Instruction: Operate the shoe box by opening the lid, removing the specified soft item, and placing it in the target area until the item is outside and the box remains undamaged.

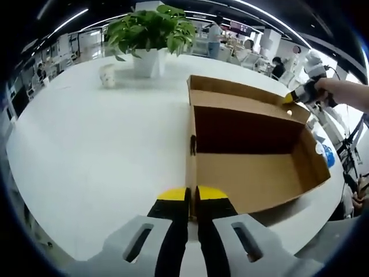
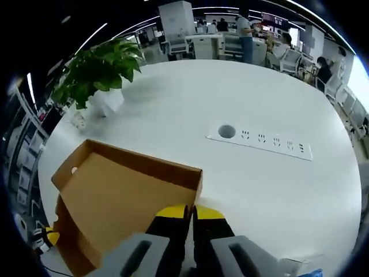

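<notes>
The shoe box [image 1: 253, 156] lies open on the white surface [image 1: 98, 150], lid [image 2: 124, 196] folded back, its visible inside bare. The left tool [image 1: 192, 199] clamps its near wall; the right tool [image 2: 188, 216] grips the lid edge. No soft item is visible, so removal looks done or unconfirmed.
</notes>
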`<state>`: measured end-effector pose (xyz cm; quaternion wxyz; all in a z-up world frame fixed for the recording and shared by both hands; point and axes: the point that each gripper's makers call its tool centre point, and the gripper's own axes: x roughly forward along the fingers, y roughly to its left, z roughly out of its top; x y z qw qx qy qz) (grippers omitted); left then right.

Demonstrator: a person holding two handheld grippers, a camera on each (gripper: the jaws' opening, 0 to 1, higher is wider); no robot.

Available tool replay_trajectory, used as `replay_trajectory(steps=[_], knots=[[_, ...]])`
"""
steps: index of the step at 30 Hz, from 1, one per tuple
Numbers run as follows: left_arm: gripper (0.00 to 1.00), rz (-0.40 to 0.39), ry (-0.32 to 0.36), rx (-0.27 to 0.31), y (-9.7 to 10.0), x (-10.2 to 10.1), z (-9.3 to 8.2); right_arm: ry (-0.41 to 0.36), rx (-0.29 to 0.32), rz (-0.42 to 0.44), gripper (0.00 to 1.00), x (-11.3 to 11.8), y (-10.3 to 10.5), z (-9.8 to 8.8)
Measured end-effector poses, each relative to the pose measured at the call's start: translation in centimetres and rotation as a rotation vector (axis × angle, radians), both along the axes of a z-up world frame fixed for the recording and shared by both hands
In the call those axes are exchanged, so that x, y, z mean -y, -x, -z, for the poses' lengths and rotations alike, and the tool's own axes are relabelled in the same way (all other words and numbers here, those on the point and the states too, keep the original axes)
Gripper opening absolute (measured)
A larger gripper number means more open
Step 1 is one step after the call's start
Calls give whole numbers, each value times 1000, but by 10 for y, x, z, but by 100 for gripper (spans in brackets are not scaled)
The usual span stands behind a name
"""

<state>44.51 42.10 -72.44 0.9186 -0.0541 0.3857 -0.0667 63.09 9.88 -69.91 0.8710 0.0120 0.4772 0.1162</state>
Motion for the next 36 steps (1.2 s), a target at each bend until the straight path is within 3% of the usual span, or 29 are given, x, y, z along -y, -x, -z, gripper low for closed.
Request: replay_trajectory(steps=[18,36], knots=[[2,0,-4,-2,1,-2,0,-24,94,-4,0,-4,2,-28],[2,-5,6,-1,0,-4,-1,-105,237,-7,0,-11,5,-62]])
